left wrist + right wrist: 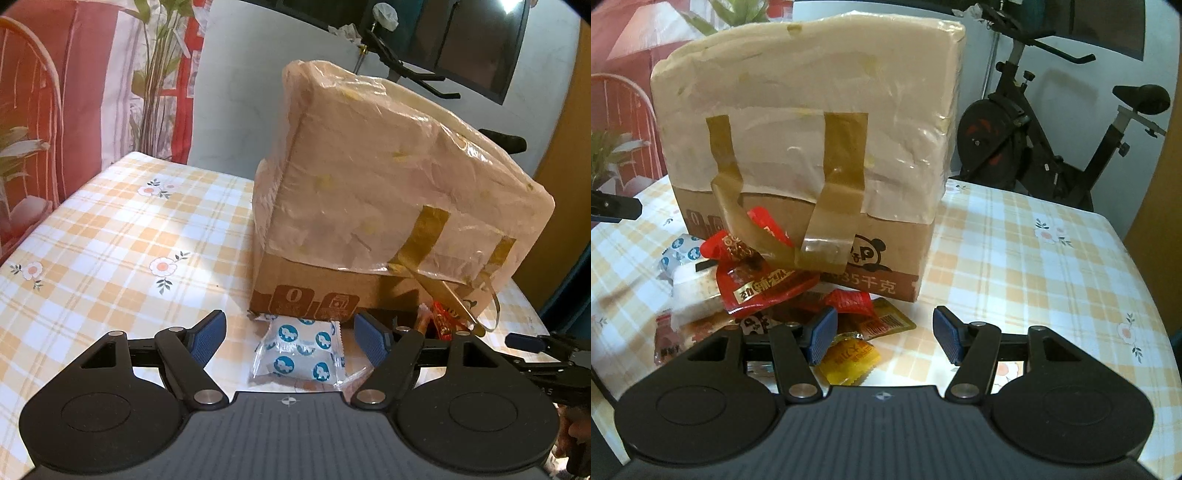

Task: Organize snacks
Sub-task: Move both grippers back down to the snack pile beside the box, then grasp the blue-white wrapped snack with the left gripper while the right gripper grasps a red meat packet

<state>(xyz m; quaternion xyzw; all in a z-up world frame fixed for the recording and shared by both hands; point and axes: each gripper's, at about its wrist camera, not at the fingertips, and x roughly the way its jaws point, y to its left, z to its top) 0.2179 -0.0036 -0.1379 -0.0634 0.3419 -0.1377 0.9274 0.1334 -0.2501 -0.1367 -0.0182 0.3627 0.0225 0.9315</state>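
A white snack packet with blue circles [299, 354] lies on the checked tablecloth [110, 240] just in front of a taped cardboard box [388, 184]. My left gripper [290, 339] is open and hovers over that packet, its blue pads [207, 339] apart from it on either side. In the right wrist view a heap of snacks sits at the box's [812, 129] foot: red packets [757, 280], a yellow packet [849, 358] and the white-blue packet [679, 254]. My right gripper [884, 334] is open and holds nothing. Its left finger [822, 334] stands over the yellow packet's edge.
An exercise bike [1052, 147] stands behind the table's far right corner. A red chair [33, 110] and plants [159, 74] are beyond the left edge. Loose brown tape strips [827, 229] hang from the box over the snacks. Bare tablecloth [1034, 277] lies right of the box.
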